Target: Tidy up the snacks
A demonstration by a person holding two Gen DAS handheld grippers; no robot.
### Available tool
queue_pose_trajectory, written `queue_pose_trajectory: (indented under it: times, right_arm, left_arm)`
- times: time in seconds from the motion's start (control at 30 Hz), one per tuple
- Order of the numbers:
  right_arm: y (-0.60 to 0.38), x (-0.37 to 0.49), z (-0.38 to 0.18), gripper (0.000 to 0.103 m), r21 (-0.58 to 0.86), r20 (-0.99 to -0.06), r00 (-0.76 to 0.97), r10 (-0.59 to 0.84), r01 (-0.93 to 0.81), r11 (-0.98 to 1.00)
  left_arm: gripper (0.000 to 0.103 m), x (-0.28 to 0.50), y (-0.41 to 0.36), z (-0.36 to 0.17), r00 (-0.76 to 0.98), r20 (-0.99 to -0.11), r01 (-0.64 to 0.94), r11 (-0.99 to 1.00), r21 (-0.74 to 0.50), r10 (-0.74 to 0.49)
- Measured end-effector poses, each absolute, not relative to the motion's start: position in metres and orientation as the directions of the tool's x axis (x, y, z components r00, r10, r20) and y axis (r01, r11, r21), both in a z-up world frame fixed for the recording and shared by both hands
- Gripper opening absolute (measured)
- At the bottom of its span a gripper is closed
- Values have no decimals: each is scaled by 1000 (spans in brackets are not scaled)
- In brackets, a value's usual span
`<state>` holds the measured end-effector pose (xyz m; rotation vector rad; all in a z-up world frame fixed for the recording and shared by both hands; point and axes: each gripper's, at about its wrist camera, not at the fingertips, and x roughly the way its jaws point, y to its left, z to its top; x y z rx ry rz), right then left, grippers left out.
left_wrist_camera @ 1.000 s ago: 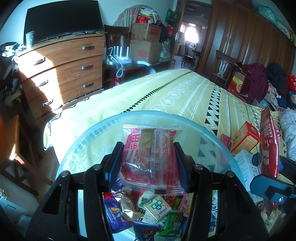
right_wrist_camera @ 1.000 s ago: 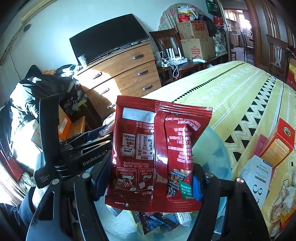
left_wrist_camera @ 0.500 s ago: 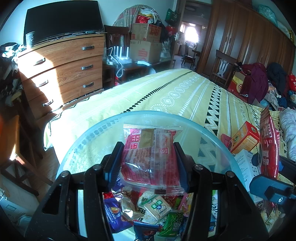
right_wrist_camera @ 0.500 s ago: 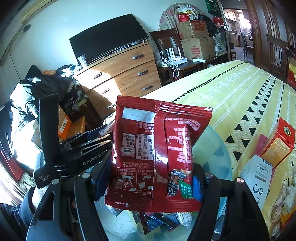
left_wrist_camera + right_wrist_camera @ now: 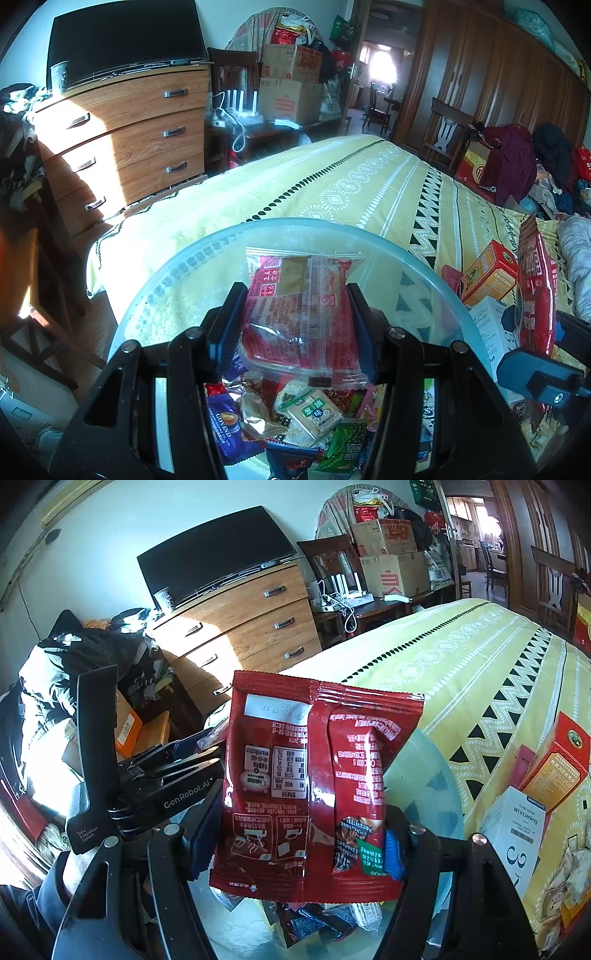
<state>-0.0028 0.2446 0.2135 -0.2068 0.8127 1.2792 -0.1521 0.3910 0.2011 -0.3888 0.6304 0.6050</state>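
Meanwhile, a clear-wrapped red snack pack [image 5: 301, 317] sits clamped between the left gripper [image 5: 295, 325] fingers, held above the pale blue bowl [image 5: 177, 266] just beneath them, apparently so it can drop among the loose packets [image 5: 295, 417] there. Beside it, the right gripper [image 5: 299, 834] fingers pinch a glossy red pouch [image 5: 310, 786] upright over the same bowl. Legible print includes "GenRobot.AI" on the left tool's body, "GOLIND" on a purple sachet [image 5: 229, 424], and "Whitening" on a white box [image 5: 517, 830] right of the fingers, on the yellow bedspread [image 5: 461, 653].
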Motion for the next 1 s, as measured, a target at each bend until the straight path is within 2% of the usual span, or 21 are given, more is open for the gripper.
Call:
queue_pose_trajectory:
  times: [1.0]
  right_arm:
    - [247, -2, 212, 74, 295, -640, 54, 766, -904, 310]
  left_arm:
    - [54, -151, 391, 199, 641, -657, -635, 755, -164, 396]
